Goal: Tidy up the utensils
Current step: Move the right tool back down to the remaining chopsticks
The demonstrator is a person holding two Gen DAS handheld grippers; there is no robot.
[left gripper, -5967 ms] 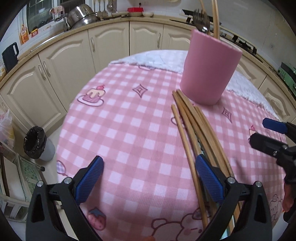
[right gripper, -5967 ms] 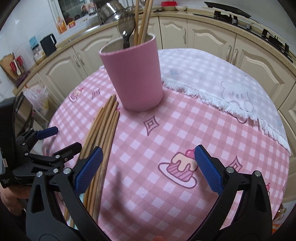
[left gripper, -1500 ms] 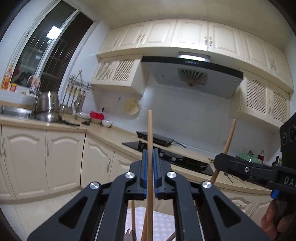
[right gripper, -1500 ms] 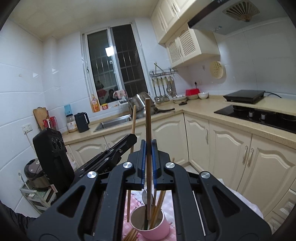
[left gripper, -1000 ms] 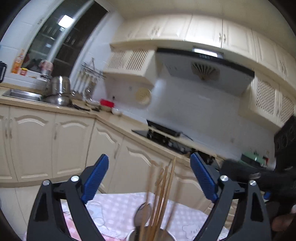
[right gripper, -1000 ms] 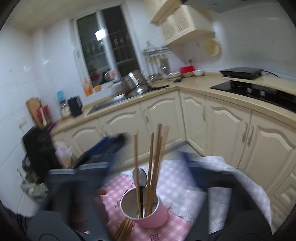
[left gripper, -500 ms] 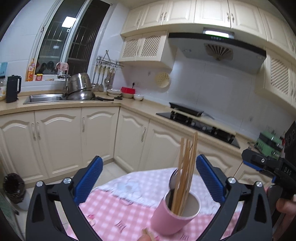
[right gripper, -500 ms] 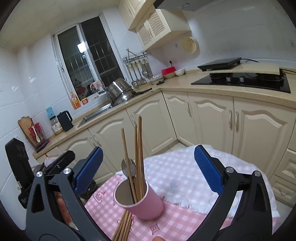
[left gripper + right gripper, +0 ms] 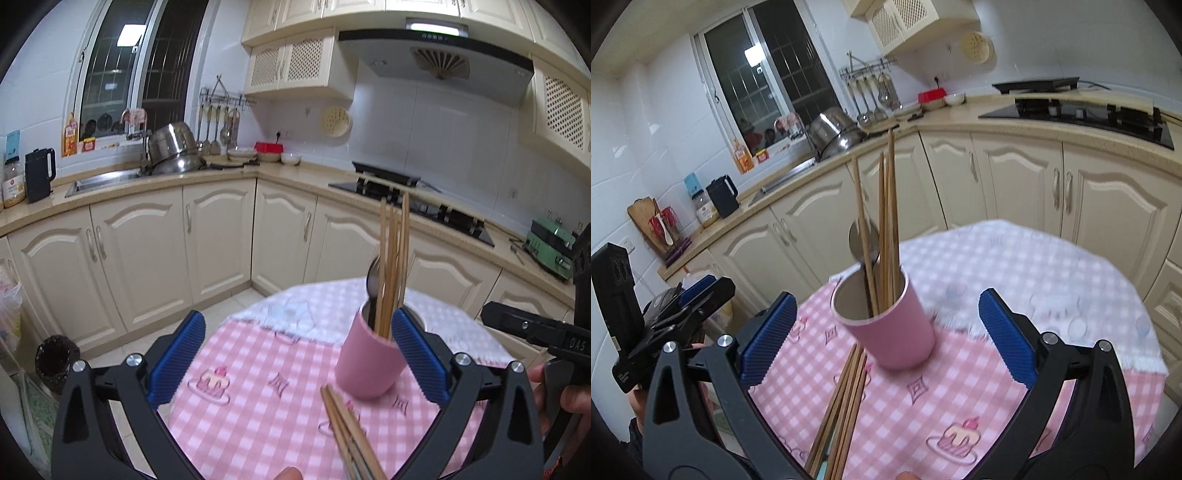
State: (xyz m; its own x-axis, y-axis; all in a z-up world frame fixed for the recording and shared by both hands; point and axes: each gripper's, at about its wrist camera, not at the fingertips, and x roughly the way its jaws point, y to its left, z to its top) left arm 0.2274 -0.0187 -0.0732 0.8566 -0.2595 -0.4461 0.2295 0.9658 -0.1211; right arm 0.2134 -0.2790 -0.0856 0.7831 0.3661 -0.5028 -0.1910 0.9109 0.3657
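Bright indoor light, dark window point(image 9: 122, 74), heavy fisheye bending, black corner vignette, mild blur.

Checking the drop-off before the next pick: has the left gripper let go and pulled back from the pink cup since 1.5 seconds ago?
Yes. The left gripper is now open and empty, backed away from the pink cup, whose rim sits between its fingers against the tablecloth.

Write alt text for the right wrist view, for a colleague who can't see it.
The open right gripper hangs empty above a pink cup holding upright wooden chopsticks and a metal spoon. More chopsticks lie loose on the pink checked tablecloth beside the cup, and the left gripper is at the left edge.
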